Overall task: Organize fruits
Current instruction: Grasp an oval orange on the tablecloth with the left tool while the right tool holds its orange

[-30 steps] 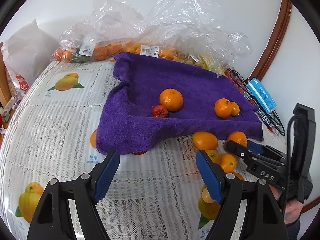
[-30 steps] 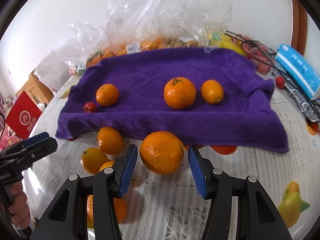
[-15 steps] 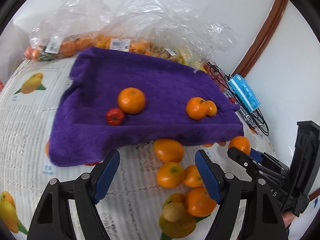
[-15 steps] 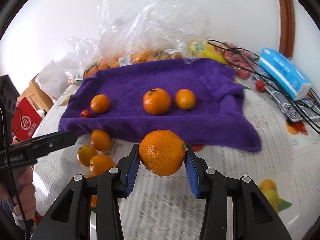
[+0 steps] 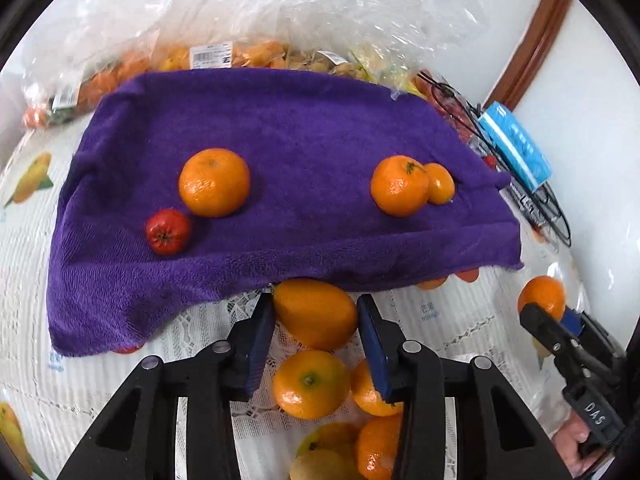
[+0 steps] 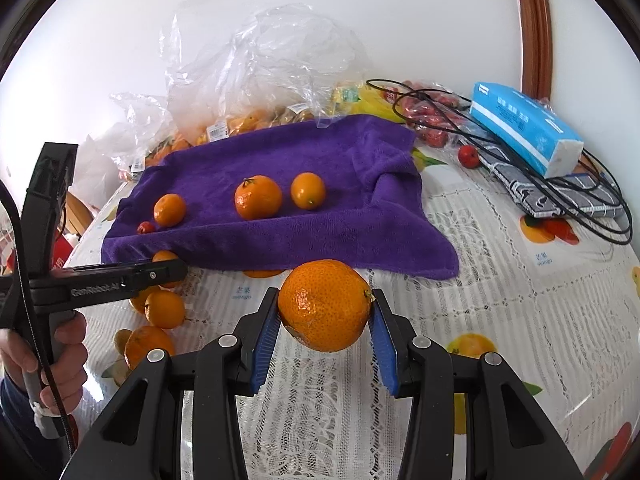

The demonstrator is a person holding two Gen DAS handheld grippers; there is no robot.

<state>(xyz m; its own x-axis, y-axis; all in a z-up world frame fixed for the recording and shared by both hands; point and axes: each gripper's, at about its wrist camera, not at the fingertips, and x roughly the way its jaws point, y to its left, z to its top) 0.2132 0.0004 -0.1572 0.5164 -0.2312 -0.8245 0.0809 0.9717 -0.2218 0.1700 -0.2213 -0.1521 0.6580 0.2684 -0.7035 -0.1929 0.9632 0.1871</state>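
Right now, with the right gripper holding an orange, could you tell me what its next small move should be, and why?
Probably carry the orange forward over the purple towel and set it beside the oranges there. The right gripper has it clamped clear of the table, and the towel's near edge has open room.

place: home | signs: lace fruit-print cloth (image 6: 500, 280) on bench; tissue pack (image 6: 524, 132); grocery bags (image 6: 260, 72); wooden door frame (image 6: 532, 24)
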